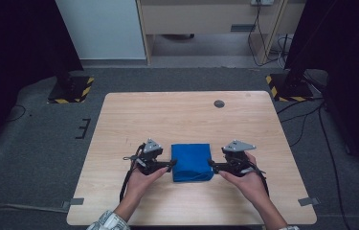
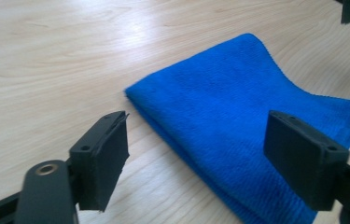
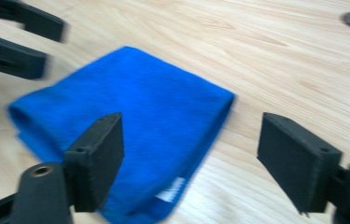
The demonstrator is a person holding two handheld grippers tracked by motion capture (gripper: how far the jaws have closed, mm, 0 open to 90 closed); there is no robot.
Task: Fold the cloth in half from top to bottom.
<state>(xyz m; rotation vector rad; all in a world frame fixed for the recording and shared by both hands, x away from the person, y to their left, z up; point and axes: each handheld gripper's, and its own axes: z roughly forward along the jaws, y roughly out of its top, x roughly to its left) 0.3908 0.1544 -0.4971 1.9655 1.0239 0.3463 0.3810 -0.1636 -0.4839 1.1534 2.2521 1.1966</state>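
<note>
High view: the left gripper (image 1: 171, 164) and the right gripper (image 1: 210, 164) are held with jaws spread, nothing pinched, at the two sides of a folded blue cloth (image 1: 192, 162) lying flat on the table (image 1: 177, 115).

A folded blue cloth (image 1: 192, 162) lies on the near half of a light wooden tabletop (image 1: 186, 117), roughly midway between its side edges. The left hand-held gripper (image 1: 171, 164) points inward at the cloth's left edge, its tips right at the fabric; the right hand-held gripper (image 1: 211, 164) faces it from the opposite side, tips at the right edge. Each carries a grey three-cornered plate on top. Whether the jaws press the cloth cannot be told from this height. A small dark round disc (image 1: 219, 103) sits in the tabletop near the far right. Two yellow-and-black striped stand bases (image 1: 72, 89) rest on the grey floor beyond.
</note>
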